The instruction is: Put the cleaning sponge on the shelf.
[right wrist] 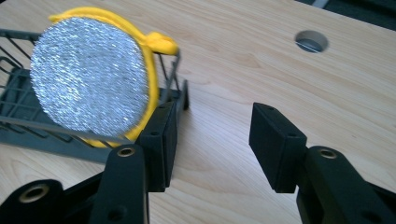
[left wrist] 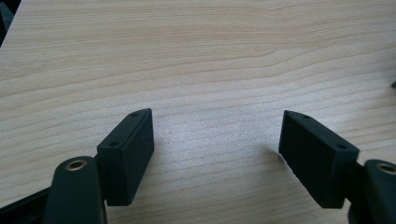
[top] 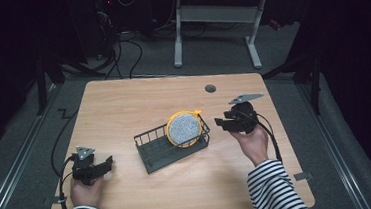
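A dark wire basket (top: pixel 152 146) (right wrist: pixel 18 126) sits mid-table. Leaning upright inside its right end is a round yellow-rimmed disc with a silvery glittering face (top: pixel 183 128) (right wrist: pixel 88 77). My right gripper (top: pixel 223 123) (right wrist: pixel 212 140) hovers just right of the basket, open, with bare wood between its jaws. My left gripper (top: pixel 109 163) (left wrist: pixel 217 154) rests near the table's front left, open over bare wood, well apart from the basket.
The wooden table (top: pixel 123 104) has a round cable hole (top: pixel 210 88) (right wrist: pixel 311 41) near its back edge. Behind the table stand a white desk frame (top: pixel 177 30) and loose cables on a grey floor. Striped sleeves come in at the bottom.
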Available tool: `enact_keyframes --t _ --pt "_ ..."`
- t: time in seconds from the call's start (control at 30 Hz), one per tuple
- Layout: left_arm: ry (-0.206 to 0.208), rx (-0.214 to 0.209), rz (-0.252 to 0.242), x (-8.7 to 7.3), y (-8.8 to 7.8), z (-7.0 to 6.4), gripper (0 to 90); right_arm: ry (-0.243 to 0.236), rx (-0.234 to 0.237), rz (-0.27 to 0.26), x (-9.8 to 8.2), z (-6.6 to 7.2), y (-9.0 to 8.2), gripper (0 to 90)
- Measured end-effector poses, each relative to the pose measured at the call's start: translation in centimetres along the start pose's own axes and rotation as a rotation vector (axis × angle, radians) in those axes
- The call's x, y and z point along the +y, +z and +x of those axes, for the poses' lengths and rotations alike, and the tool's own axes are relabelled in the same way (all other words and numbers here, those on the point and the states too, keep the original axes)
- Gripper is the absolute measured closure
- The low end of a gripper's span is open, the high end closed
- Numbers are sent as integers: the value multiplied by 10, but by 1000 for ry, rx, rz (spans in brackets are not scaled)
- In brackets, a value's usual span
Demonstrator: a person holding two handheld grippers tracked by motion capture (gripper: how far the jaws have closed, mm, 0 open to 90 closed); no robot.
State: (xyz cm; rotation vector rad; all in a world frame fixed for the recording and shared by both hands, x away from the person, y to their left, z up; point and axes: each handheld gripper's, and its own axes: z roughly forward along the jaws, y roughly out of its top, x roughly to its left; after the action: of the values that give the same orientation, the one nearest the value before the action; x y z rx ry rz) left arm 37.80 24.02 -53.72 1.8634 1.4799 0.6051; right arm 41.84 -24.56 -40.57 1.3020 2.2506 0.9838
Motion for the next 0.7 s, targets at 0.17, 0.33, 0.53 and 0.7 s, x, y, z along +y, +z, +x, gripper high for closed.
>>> enact_keyframes --t 0.17,0.33,0.53,0.7 --pt "2 3 0 0 0 0 271 39 -15 -20 -14 -14 -15 514" --pt "2 4 -1 0 0 0 271 48 -38 -41 -25 -23 -28 501" --pt "1 4 0 0 0 0 272 84 -54 -19 -49 -36 -30 458" --pt "1 5 0 0 0 0 271 126 -61 -35 -78 -43 -22 405"
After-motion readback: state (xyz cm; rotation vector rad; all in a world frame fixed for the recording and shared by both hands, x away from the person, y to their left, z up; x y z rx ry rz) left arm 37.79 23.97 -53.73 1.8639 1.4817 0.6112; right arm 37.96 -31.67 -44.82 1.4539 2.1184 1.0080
